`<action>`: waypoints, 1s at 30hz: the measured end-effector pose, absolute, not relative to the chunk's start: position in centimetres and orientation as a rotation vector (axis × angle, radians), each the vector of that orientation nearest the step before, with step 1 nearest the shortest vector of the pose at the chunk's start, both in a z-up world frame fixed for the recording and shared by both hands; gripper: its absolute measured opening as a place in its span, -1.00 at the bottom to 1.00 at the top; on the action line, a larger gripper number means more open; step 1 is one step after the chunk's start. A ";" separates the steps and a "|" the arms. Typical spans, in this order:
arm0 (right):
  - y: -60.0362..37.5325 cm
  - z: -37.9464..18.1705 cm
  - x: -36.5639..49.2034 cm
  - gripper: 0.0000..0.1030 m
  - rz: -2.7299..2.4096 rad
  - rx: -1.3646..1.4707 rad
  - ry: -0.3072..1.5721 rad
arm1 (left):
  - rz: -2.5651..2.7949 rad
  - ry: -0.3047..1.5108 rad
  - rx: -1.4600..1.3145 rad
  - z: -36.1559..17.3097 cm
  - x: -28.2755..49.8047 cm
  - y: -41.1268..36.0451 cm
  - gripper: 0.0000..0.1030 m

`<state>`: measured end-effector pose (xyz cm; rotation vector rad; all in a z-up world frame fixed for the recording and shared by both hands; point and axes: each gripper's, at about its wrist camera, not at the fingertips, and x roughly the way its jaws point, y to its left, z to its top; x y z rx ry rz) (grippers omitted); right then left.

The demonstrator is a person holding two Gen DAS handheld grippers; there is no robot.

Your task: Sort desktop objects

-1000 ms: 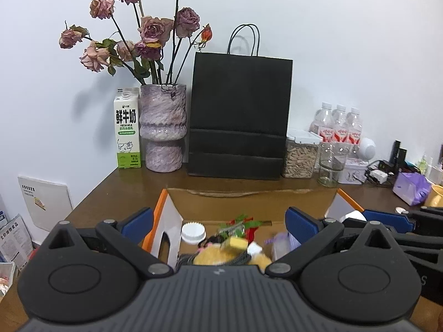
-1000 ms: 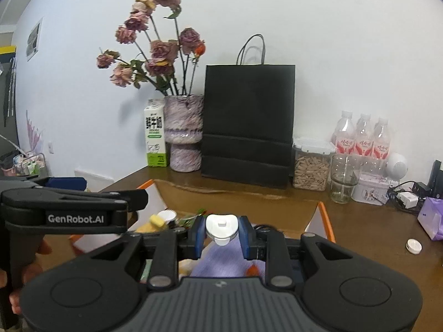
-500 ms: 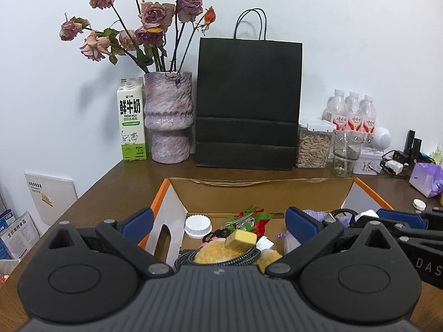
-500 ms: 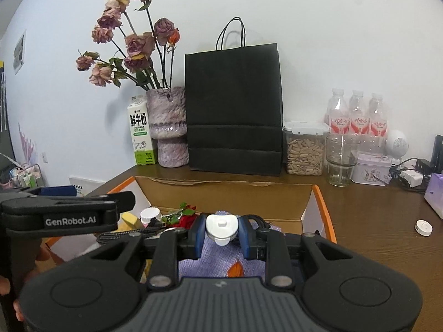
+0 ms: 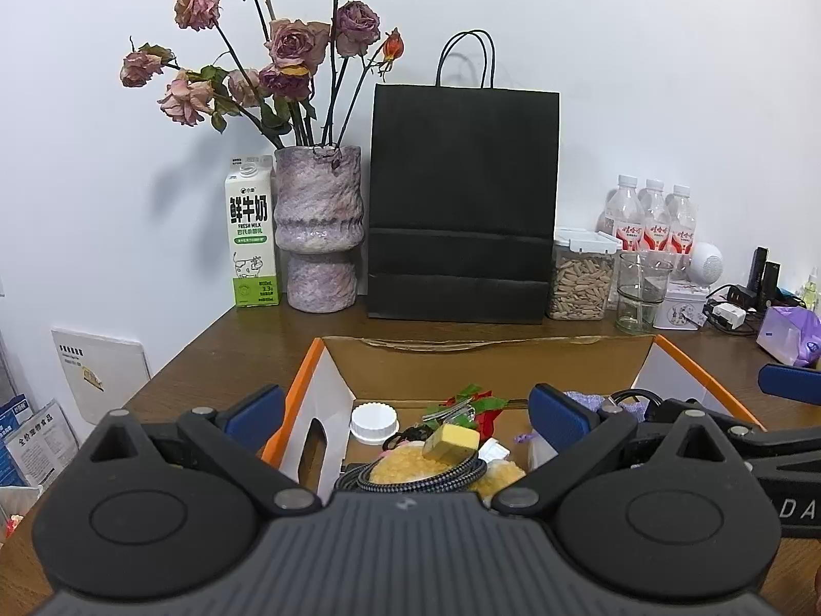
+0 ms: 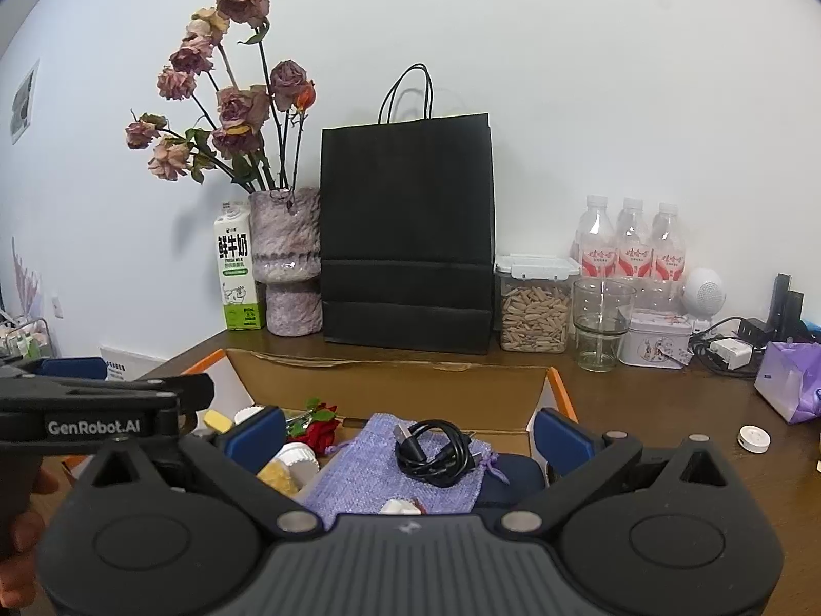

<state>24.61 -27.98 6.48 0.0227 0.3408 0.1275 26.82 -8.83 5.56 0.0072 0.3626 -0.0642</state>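
left gripper jaws wide, empty | right gripper jaws wide, empty | white cap below jaws, half hidden by housing | cardboard box near edge cut off

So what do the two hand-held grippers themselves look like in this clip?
Both match: the left hand-held gripper and right hand-held gripper have matte black bodies with ribbed grey tops, round black discs, silver pivot pins and blue fingers. White "GenRobot.AI" lettering marks the left one's side.

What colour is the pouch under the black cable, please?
Lilac purple; the pouch under the cable shows best in the right wrist view.
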 end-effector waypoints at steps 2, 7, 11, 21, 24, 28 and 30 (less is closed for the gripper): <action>-28.0 6.5 24.6 1.00 0.129 0.020 0.343 | -0.064 0.360 0.007 5.6 26.7 -8.8 1.00; -27.8 6.7 24.3 1.00 0.132 0.012 0.339 | -0.071 0.353 0.007 5.9 26.3 -8.9 1.00; -27.8 7.2 23.7 1.00 0.143 0.018 0.329 | -0.075 0.325 -0.003 6.7 25.5 -8.7 1.00; -27.7 8.6 19.3 1.00 0.158 0.040 0.334 | -0.109 0.295 -0.007 8.3 21.4 -8.2 1.00; -27.7 8.6 17.5 1.00 0.157 0.045 0.346 | -0.111 0.298 0.004 8.3 19.7 -8.0 1.00; -27.6 8.7 14.7 1.00 0.153 0.048 0.355 | -0.110 0.303 0.016 8.0 17.2 -7.6 1.00; -27.4 8.8 13.3 1.00 0.144 0.043 0.354 | -0.115 0.313 0.009 7.8 15.9 -7.4 1.00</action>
